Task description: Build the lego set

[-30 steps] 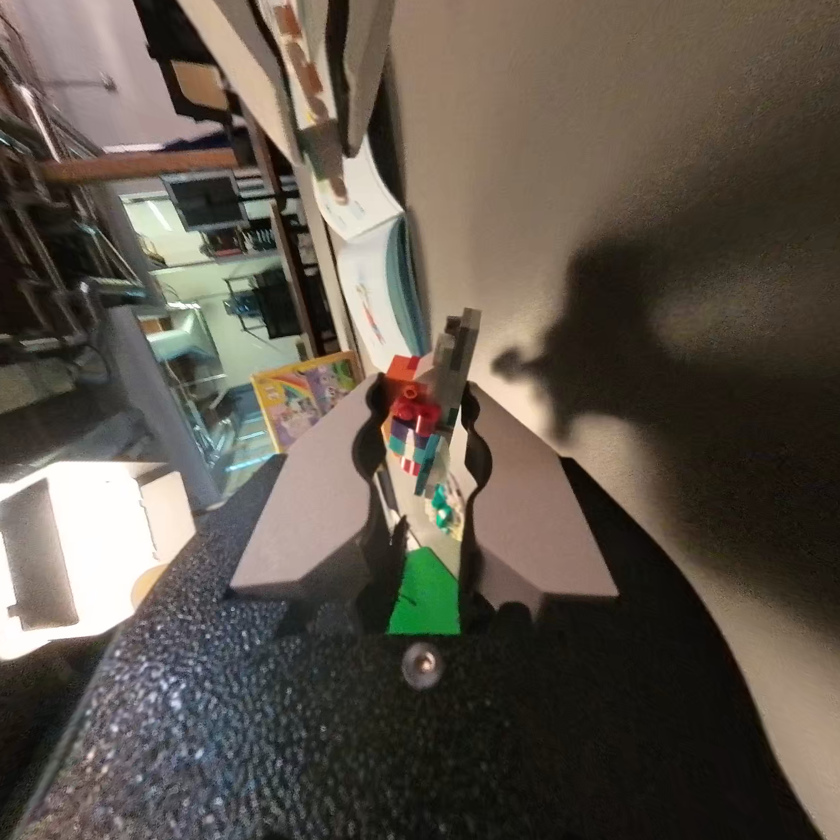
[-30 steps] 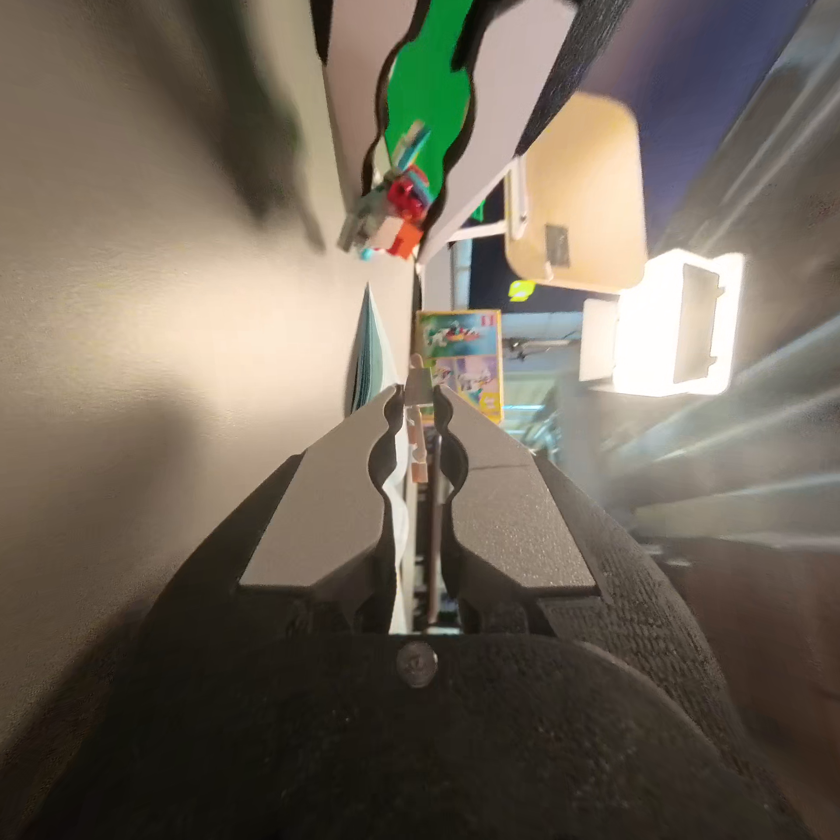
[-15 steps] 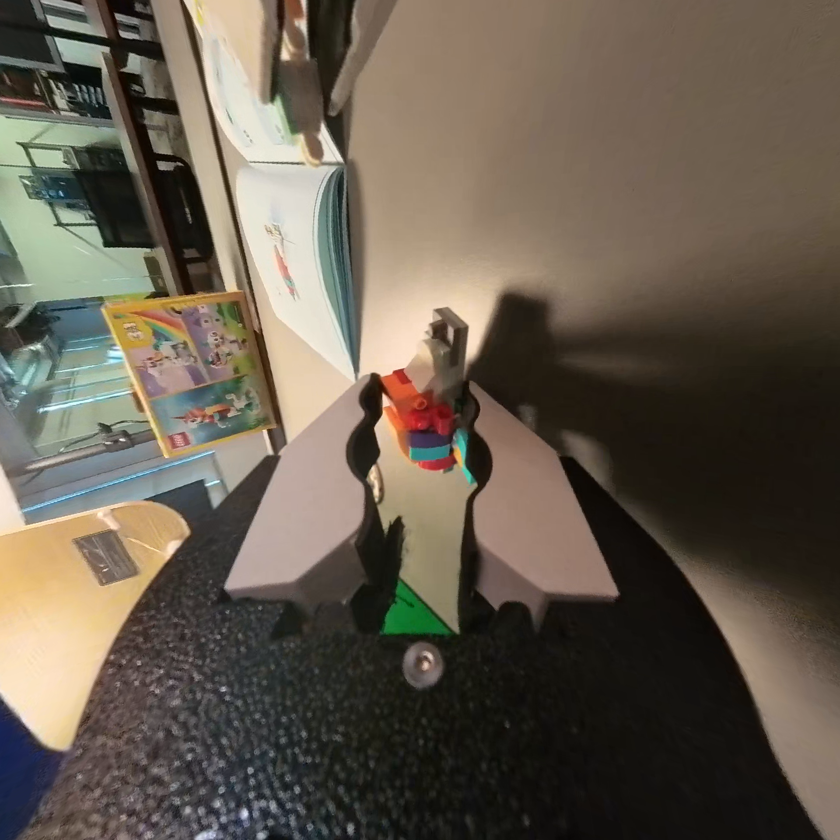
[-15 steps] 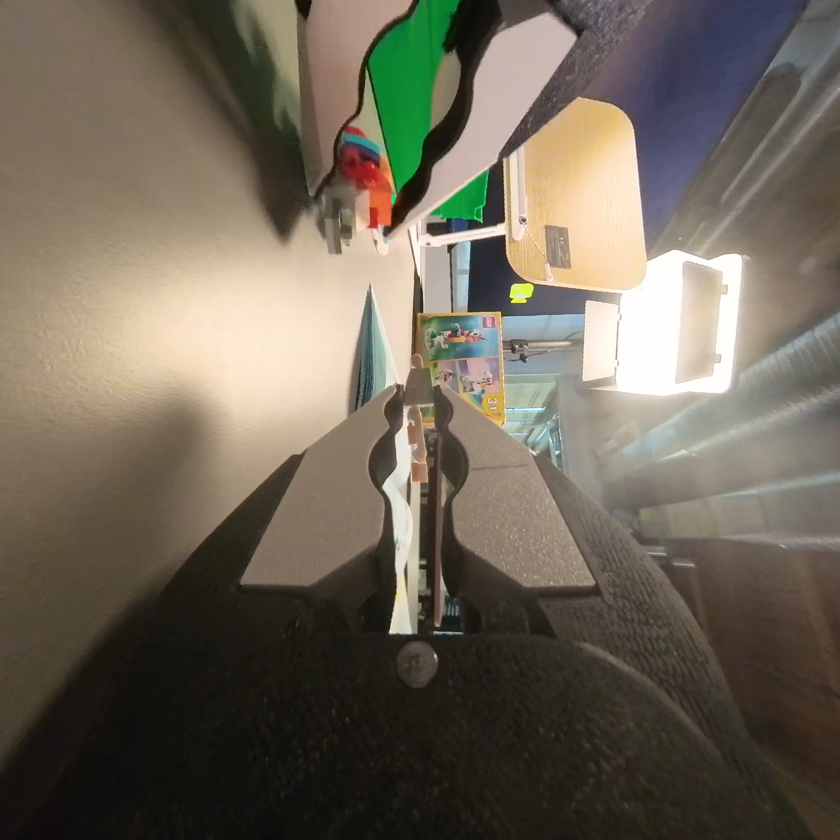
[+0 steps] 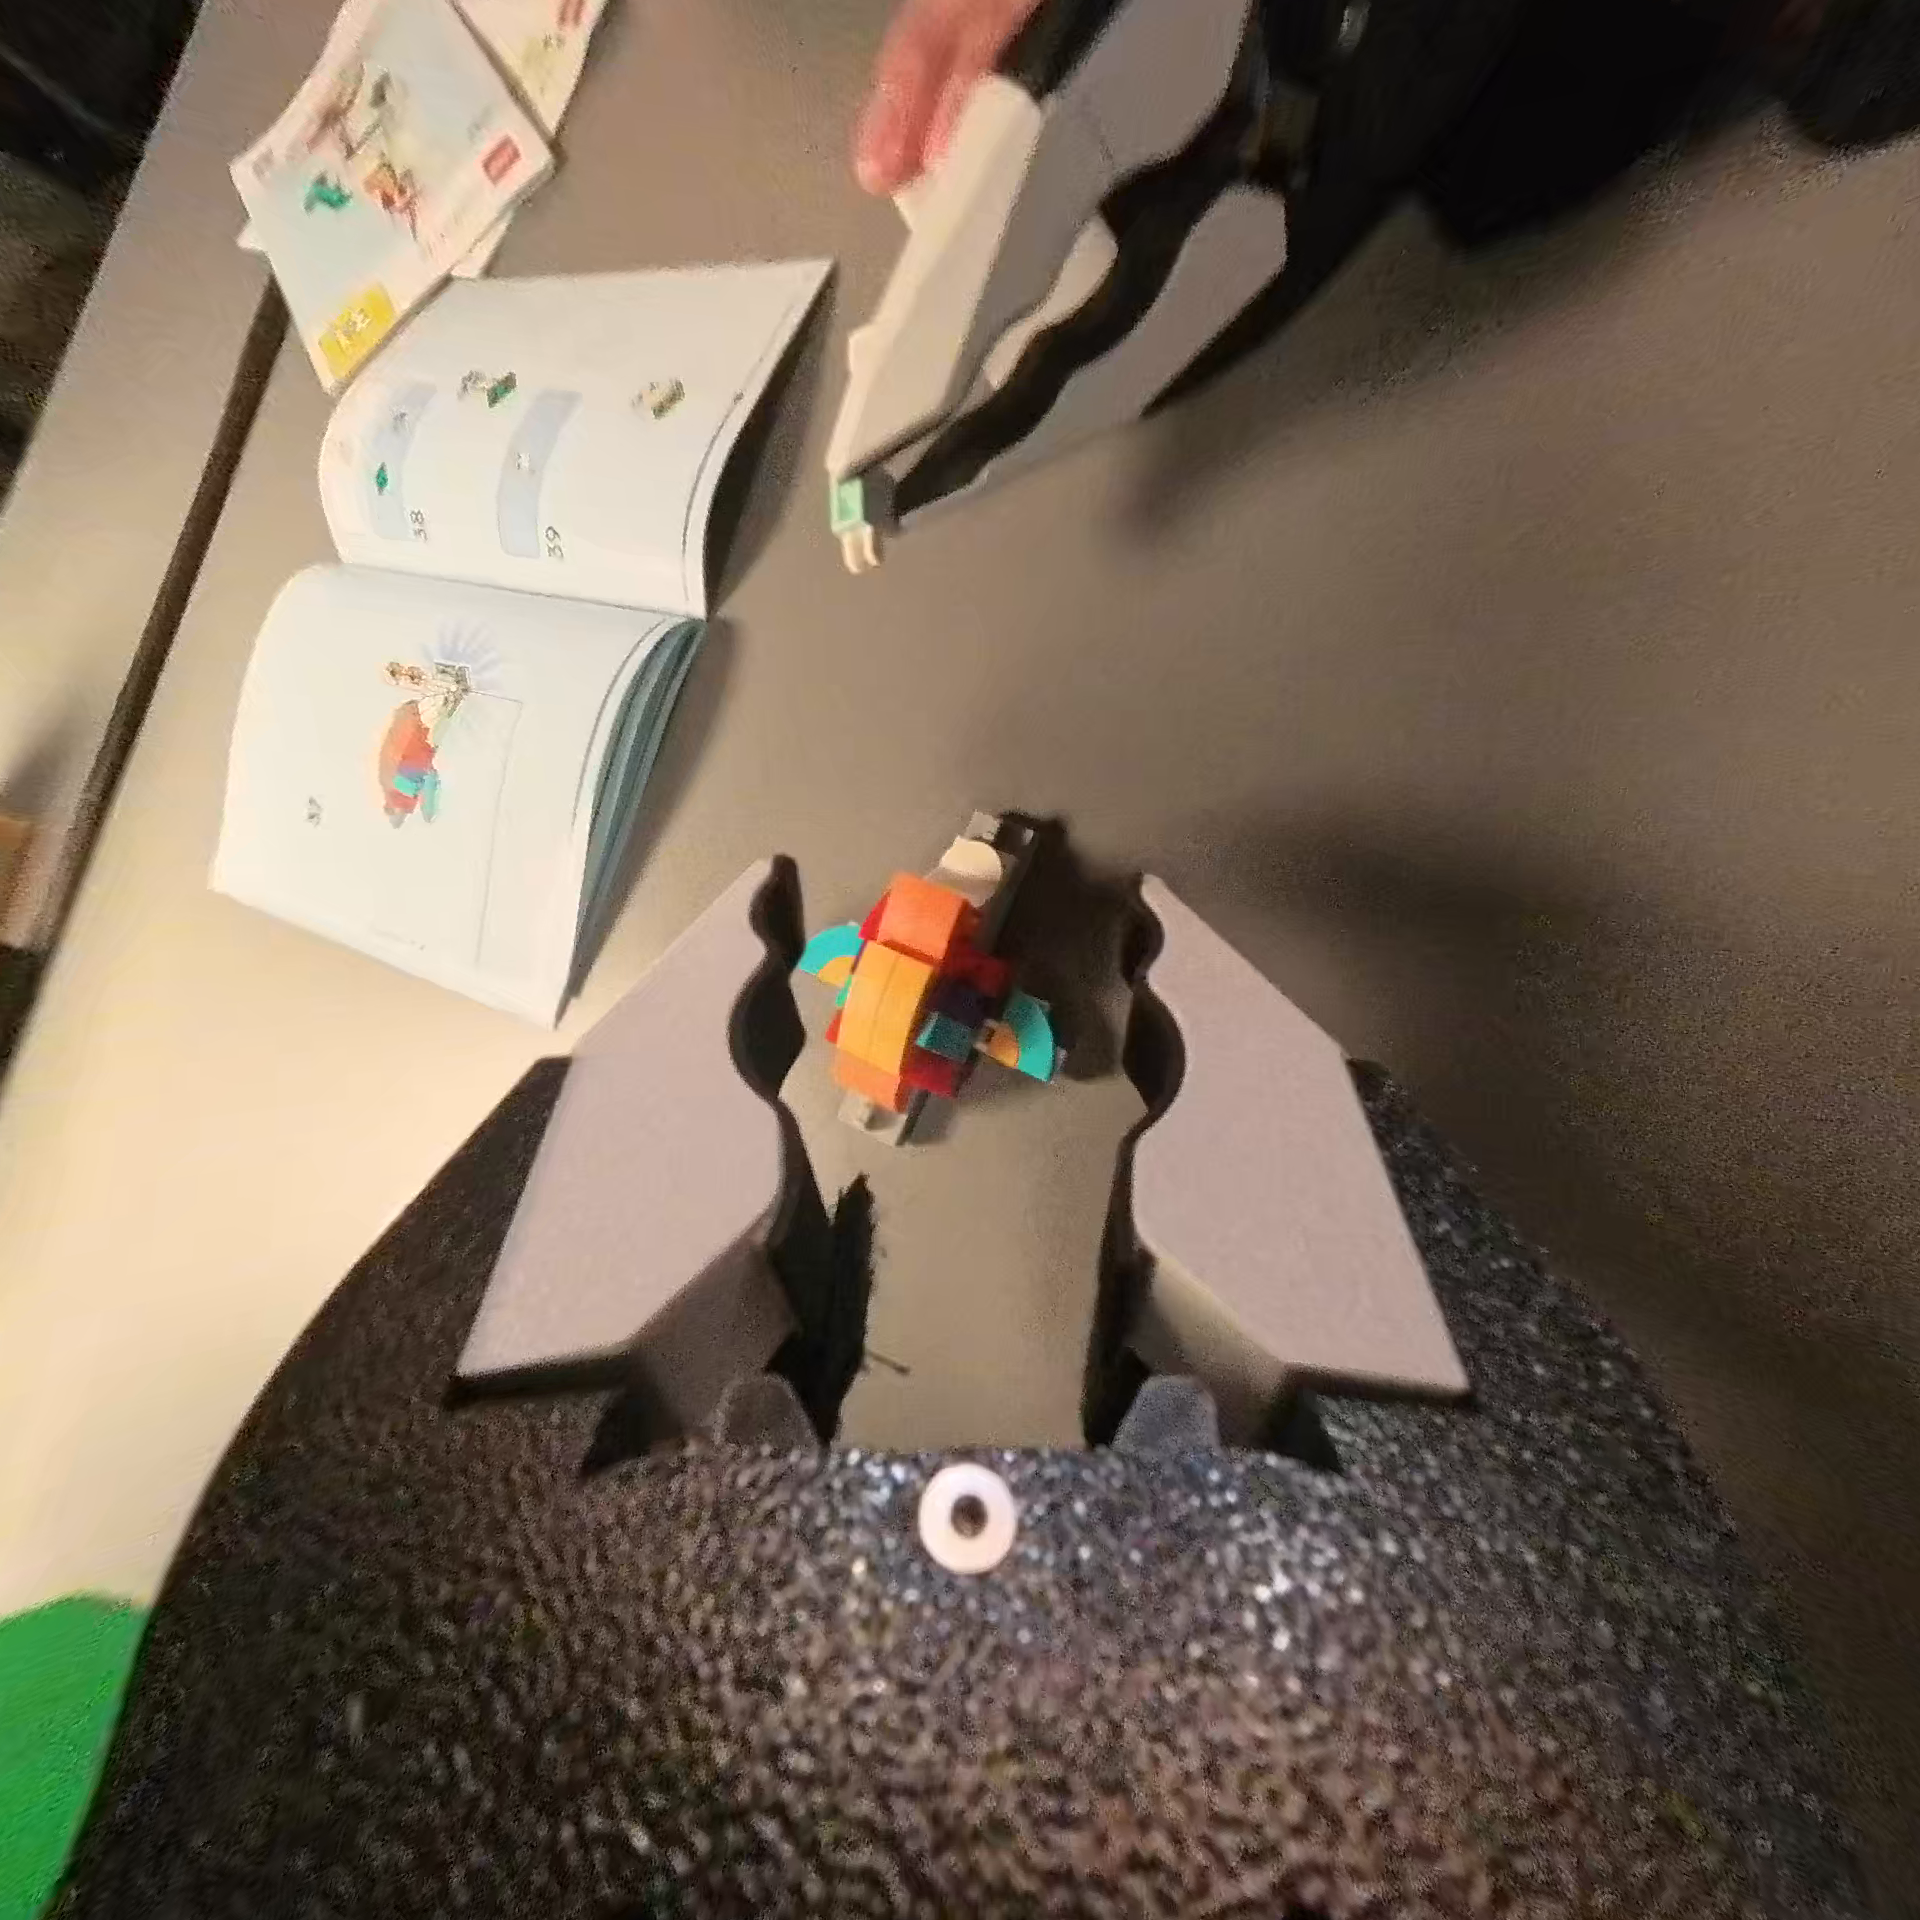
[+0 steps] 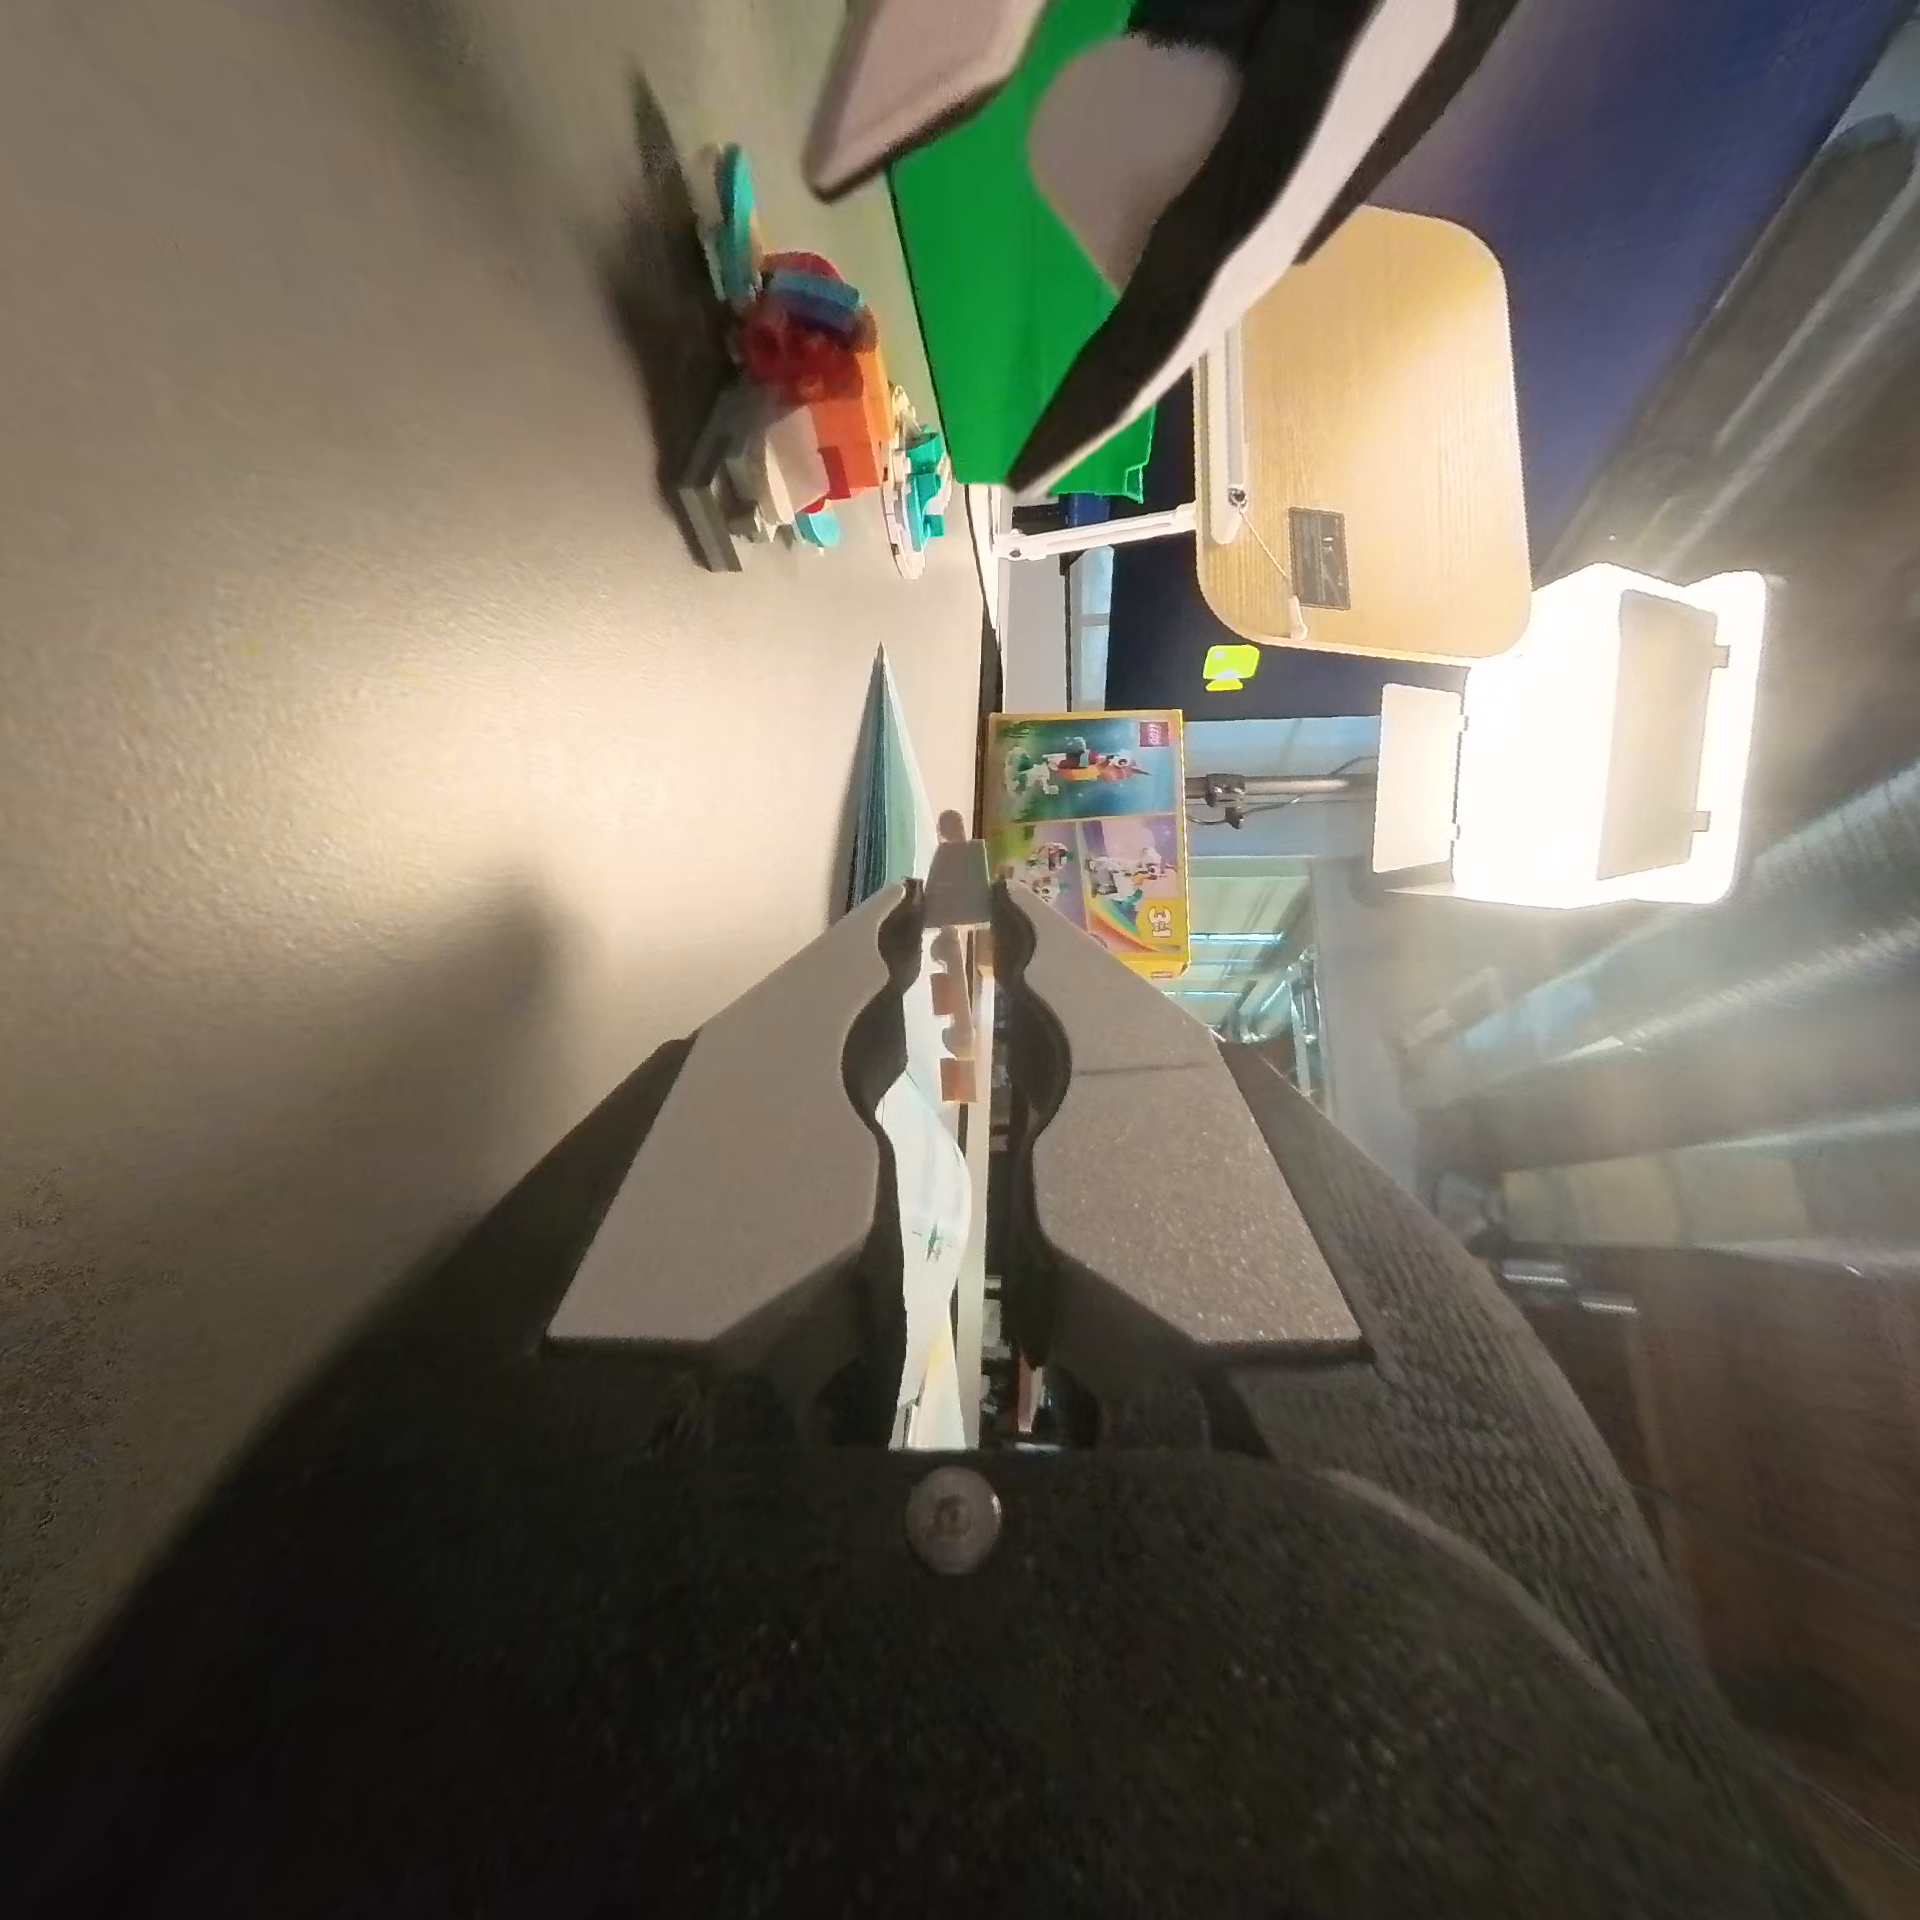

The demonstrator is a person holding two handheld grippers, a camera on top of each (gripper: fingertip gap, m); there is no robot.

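Observation:
A small lego model [image 5: 904,997] of orange, red, teal and grey bricks lies on the grey table [image 5: 1455,727]. My left gripper [image 5: 956,904] is open, its fingers wide apart on either side of the model and clear of it. My right gripper [image 6: 951,904] is shut on a small pale piece [image 6: 956,873] at its fingertips. The right gripper also shows in the left wrist view [image 5: 868,520], beyond the model and just above the table. In the right wrist view the model [image 6: 800,416] sits on the table with the left gripper [image 6: 1091,156] raised off it.
An open instruction booklet [image 5: 468,748] lies left of the model, with more booklets [image 5: 405,187] behind it. A yellow lego box [image 6: 1086,842] stands past the table's edge. Small teal and white pieces [image 6: 914,499] lie beside the model. A hand [image 5: 935,94] holds the right gripper. About 9 centimetres separates my left fingertips from my right.
The left gripper has put the model down on the table, opened, and tilted to look down on it. The right gripper still holds its small piece.

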